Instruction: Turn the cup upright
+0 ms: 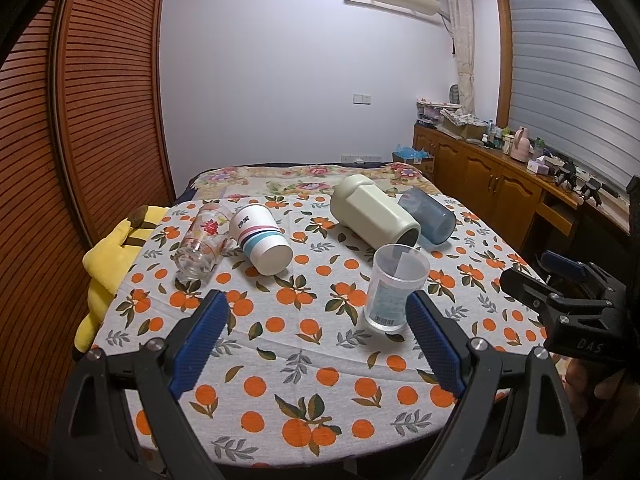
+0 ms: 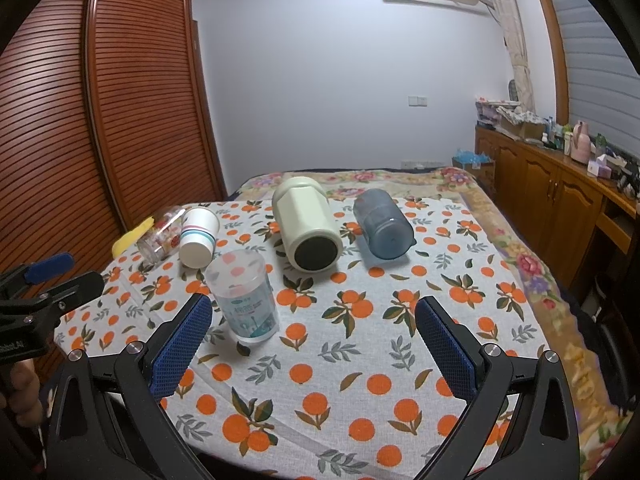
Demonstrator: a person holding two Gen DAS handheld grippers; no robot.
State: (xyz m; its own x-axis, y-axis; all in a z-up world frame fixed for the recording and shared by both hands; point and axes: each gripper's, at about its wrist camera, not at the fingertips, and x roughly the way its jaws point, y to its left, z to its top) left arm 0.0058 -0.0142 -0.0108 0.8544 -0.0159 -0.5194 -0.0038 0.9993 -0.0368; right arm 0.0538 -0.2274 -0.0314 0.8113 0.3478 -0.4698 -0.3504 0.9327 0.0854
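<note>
Both my jaws released, empty. 1 clear cup point(image 1: 394, 292) upright; 4 on sides. Next: cream cup point(image 2: 308, 229), grip mid-body, tip slowly onto base.

orange-print tablecloth point(image 1: 304, 364) on table – clear cup point(image 1: 394, 288) upright; four cups on sides.

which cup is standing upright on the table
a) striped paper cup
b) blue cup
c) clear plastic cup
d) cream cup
c) the clear plastic cup stands with its open mouth up, while the blue cup, striped paper cup and cream cup all lie on their sides.
</note>
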